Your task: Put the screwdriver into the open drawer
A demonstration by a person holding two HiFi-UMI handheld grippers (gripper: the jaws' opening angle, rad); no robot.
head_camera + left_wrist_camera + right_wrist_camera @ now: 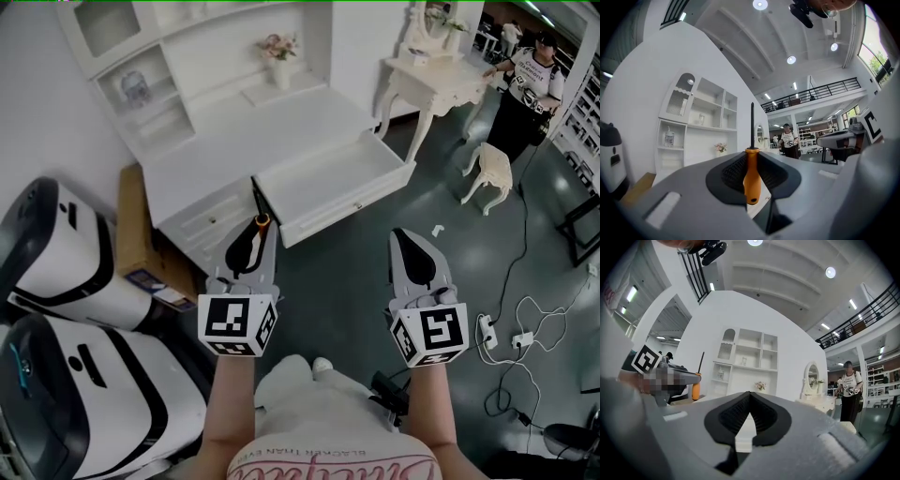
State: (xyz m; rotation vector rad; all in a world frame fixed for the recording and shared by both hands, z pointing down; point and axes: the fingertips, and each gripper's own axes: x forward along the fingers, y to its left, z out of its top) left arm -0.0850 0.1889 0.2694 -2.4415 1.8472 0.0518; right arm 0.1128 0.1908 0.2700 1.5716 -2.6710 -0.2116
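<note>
In the head view, an orange-handled, black-shafted screwdriver (260,214) is held in the left claw (251,246), just before the open white drawer (337,183). In the left gripper view, its handle is seen clamped with the shaft upright. In the right gripper view, the right claw (749,413) is seen clenched and empty.

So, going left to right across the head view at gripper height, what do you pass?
White-and-black machines → brown box → left gripper, shut on the screwdriver → right gripper, shut and empty → white power strip on the floor.
</note>
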